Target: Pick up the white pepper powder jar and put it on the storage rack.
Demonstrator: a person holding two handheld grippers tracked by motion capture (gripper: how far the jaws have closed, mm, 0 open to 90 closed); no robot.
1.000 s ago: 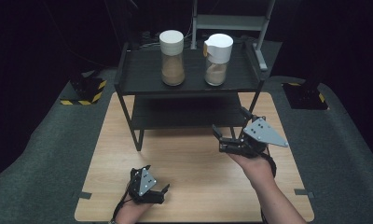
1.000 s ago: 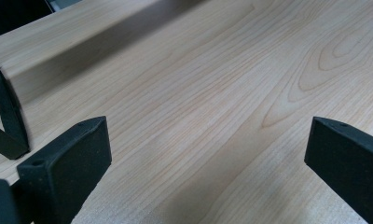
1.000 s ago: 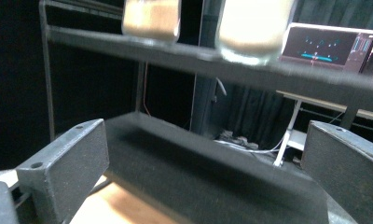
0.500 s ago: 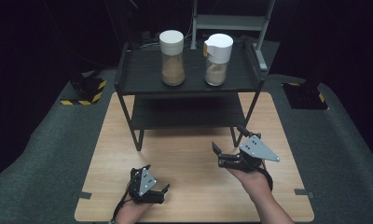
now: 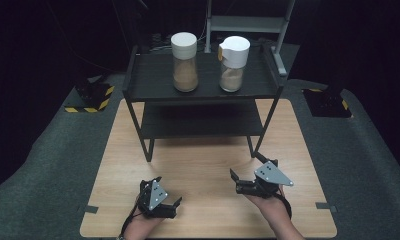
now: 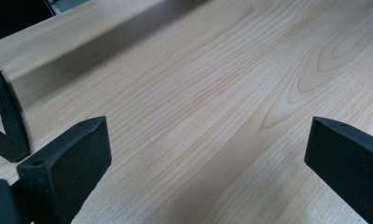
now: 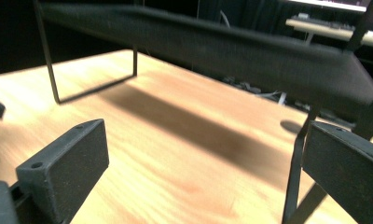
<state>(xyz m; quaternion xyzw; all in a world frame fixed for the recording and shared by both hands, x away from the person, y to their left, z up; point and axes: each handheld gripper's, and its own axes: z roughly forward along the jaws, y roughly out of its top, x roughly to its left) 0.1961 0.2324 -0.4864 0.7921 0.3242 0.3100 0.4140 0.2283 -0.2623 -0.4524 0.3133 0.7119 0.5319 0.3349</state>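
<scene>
Wooden tabletop (image 5: 208, 170) sits on a grey padded surface (image 5: 53, 170); a black two-tier metal shelf rack (image 5: 203, 95) stands on the tabletop's far half, approx. 12 o'clock from the person. Top tier carries two clear jars w/ brownish contents: cylindrical jar w/ flat white lid (image 5: 184, 62) at left, jar w/ white pour-spout lid (image 5: 233, 63) at right; both upright, near each other but apart. Lower tier looks bare as far as visible. Left gripper (image 5: 160, 197) is at approx. 7 o'clock on the tabletop, near the front edge, held in the person's left hand (image 5: 140, 227). In the left gripper view, jaws stand wide apart w/ nothing between them, just bare wood grain (image 6: 208, 107) below; a black rack leg (image 6: 7, 121) shows at the left edge. Right gripper (image 5: 245, 182) is at approx. 5 o'clock, held in the right hand (image 5: 268, 200), grey three-cornered plate on top, jaws pointing toward approx. 10 o'clock, just in front of the rack's front right leg. In the right gripper view, jaws are likewise spread wide, holding nothing; the rack's lower tier (image 7: 198, 46) crosses overhead and a thin leg (image 7: 294, 177) stands just beside the right-hand jaw. Whether either gripper touches the tabletop: cannot tell. Two yellow-black striped blocks (image 5: 90, 97) lie on the grey surface beyond the tabletop, one at approx. 10 o'clock, the other at approx. 2 o'clock.
</scene>
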